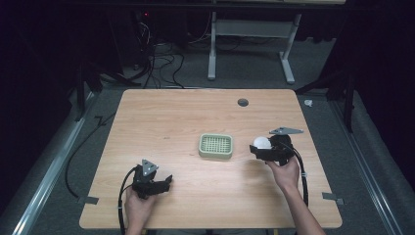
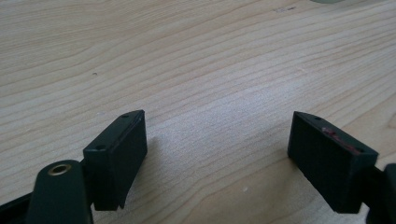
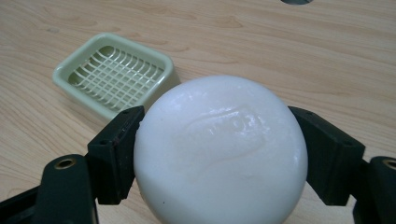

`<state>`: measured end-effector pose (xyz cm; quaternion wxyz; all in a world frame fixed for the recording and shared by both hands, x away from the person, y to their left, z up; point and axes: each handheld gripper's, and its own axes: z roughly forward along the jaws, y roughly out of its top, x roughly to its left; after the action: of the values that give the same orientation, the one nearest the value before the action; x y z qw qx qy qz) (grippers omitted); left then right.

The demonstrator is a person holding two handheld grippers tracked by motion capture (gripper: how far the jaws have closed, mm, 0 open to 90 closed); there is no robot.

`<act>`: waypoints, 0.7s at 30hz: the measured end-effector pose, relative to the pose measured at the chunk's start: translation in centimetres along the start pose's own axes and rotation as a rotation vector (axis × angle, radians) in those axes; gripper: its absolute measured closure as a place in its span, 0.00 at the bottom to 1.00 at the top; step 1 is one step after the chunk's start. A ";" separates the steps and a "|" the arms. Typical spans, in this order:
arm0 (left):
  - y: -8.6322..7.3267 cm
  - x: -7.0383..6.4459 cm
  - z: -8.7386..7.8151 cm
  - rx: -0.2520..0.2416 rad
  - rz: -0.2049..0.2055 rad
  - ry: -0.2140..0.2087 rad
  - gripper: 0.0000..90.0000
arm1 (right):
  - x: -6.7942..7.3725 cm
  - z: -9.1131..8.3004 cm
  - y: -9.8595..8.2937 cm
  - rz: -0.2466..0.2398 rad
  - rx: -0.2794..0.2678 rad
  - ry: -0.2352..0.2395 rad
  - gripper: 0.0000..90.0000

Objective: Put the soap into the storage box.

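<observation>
Right tool (image 3: 219,154) clamped on white soap bar (image 3: 220,151), held above the counter (image 3: 327,60), green soap dish (image 3: 114,74) ahead and off to one side. Left tool (image 2: 217,156) wide open, holding nothing, low over bare wood.

Soap dish (image 1: 216,146) sits on tabletop (image 1: 186,112) about centre. Right gripper (image 1: 260,147) just right of dish, apart from it, soap bar (image 1: 262,142) between its jaws. Left gripper (image 1: 164,183) near front edge, left of and nearer the person than the dish, jaws over bare tabletop. Round hole (image 1: 242,102) behind dish, toward far edge.
</observation>
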<state>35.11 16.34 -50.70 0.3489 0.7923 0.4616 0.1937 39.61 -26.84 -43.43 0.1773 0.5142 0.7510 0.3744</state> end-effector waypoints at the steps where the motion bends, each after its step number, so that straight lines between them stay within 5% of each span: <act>1: 0.0 0.0 0.0 0.000 0.000 0.001 0.22 | 0.1 0.0 0.1 -0.004 0.000 0.002 0.26; 21: 0.0 0.0 0.0 -0.002 0.000 0.000 0.22 | 2.1 1.2 2.0 -0.040 0.006 0.057 0.27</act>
<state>35.12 16.35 -50.72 0.3499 0.7919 0.4614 0.1941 40.82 -24.12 -42.45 0.1616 0.4888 0.7670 0.3831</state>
